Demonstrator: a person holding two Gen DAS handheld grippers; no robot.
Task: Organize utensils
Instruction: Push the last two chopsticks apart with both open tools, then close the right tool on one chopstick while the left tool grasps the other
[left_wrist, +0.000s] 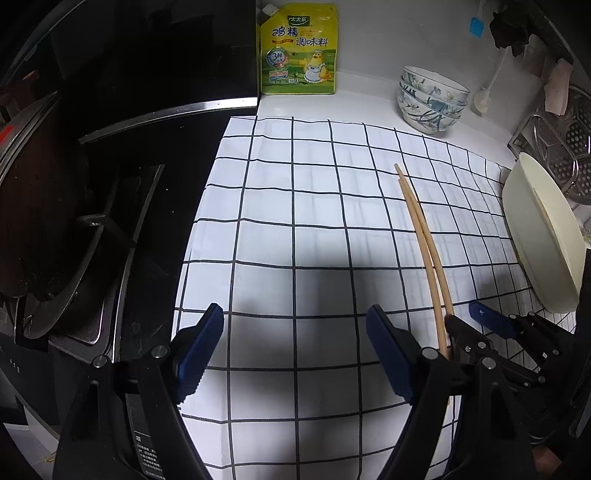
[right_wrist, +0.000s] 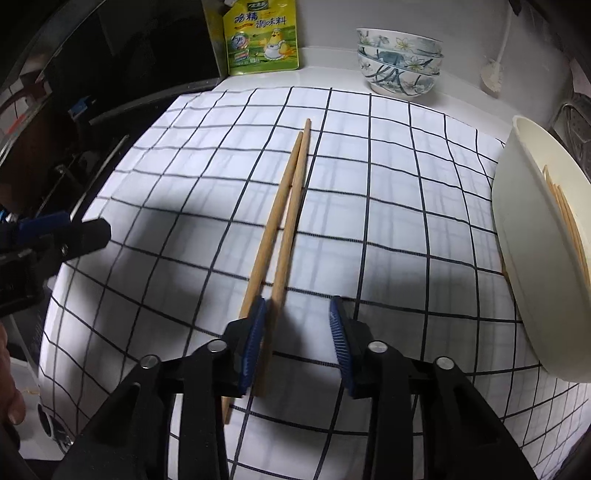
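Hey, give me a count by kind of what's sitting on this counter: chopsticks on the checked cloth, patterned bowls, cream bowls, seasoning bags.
Chopsticks on the checked cloth: 2
Patterned bowls, stacked: 3
Cream bowl: 1, with more sticks inside, uncounted
Yellow seasoning bag: 1
Total: 7

Chopsticks lie on the cloth, basin right, bowls behind.
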